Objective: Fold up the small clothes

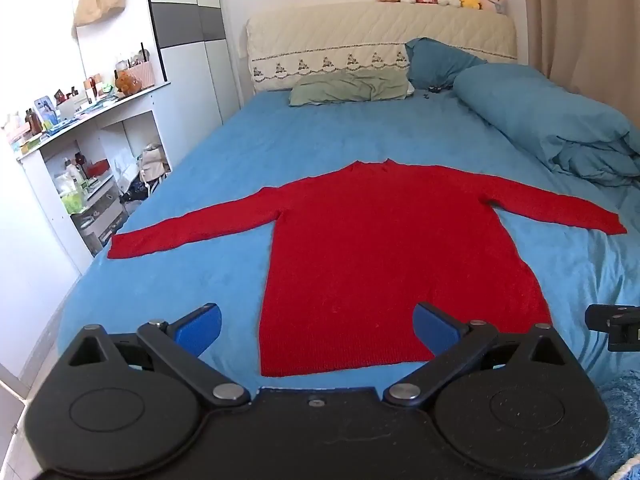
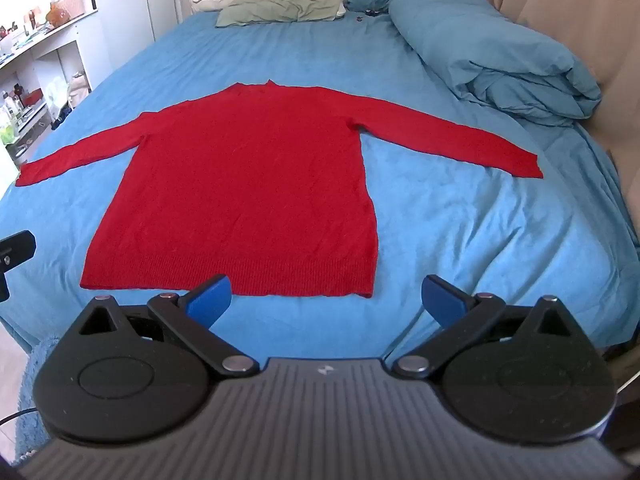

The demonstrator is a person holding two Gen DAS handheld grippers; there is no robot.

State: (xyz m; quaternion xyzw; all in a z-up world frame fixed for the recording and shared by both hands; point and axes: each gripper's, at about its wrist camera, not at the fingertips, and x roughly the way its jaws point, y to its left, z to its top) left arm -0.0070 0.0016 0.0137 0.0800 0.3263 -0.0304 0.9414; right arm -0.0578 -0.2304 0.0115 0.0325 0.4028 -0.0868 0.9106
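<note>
Both tools, left tool (image 1: 316, 326) and right tool (image 2: 326, 296), are held wide open, empty; red sweater (image 1: 384, 256) lies flat on bed (image 1: 200, 280); single-layer pinch risks dragging, bunching knit.

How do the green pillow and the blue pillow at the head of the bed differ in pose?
The green pillow lies flat and crumpled on the sheet; the blue pillow stands propped up against the headboard. The green pillow sits toward the middle; the blue pillow sits next to the rolled blue duvet. Both rest at the bed's head.
</note>
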